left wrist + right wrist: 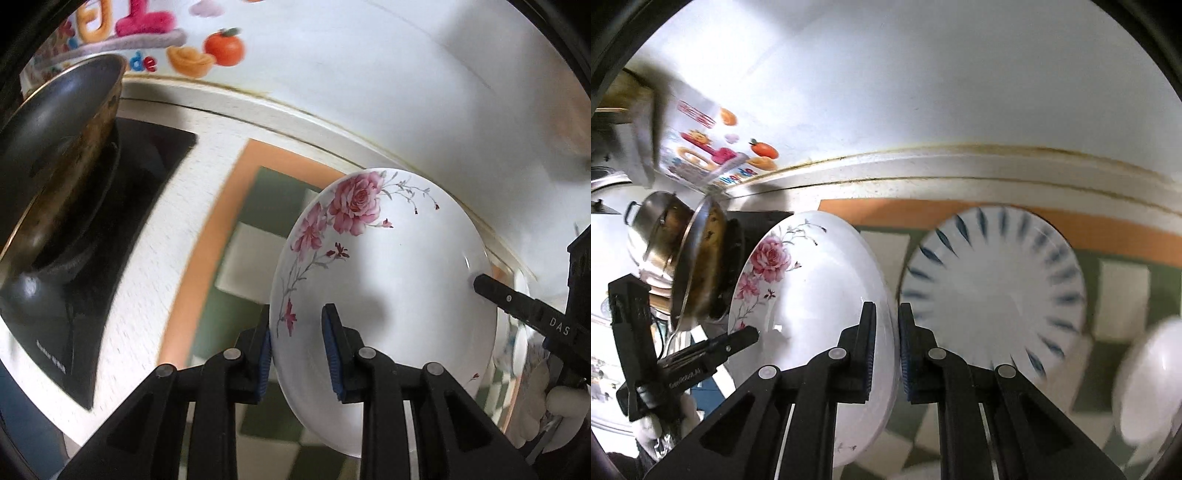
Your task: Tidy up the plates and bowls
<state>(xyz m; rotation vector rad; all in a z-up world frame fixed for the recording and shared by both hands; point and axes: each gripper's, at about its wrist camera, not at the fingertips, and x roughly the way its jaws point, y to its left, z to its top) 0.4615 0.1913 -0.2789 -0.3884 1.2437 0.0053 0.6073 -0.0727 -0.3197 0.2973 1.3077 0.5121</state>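
I held the rose plate [388, 280] tilted on edge above the checked mat [255, 236], my left tongs [297, 354] and right tongs [886, 354] each pinching its rim. The blue-striped plate [993, 295] lay on that mat, beside it.

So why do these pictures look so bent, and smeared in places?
Both views are fisheye, so the counter edge curves and dark corners frame the image. Right wrist view: the blue-striped plate and white bowl are motion-blurred. Left wrist view: the rose plate is sharp, with a soft shadow and small glare; the pan is smeared.
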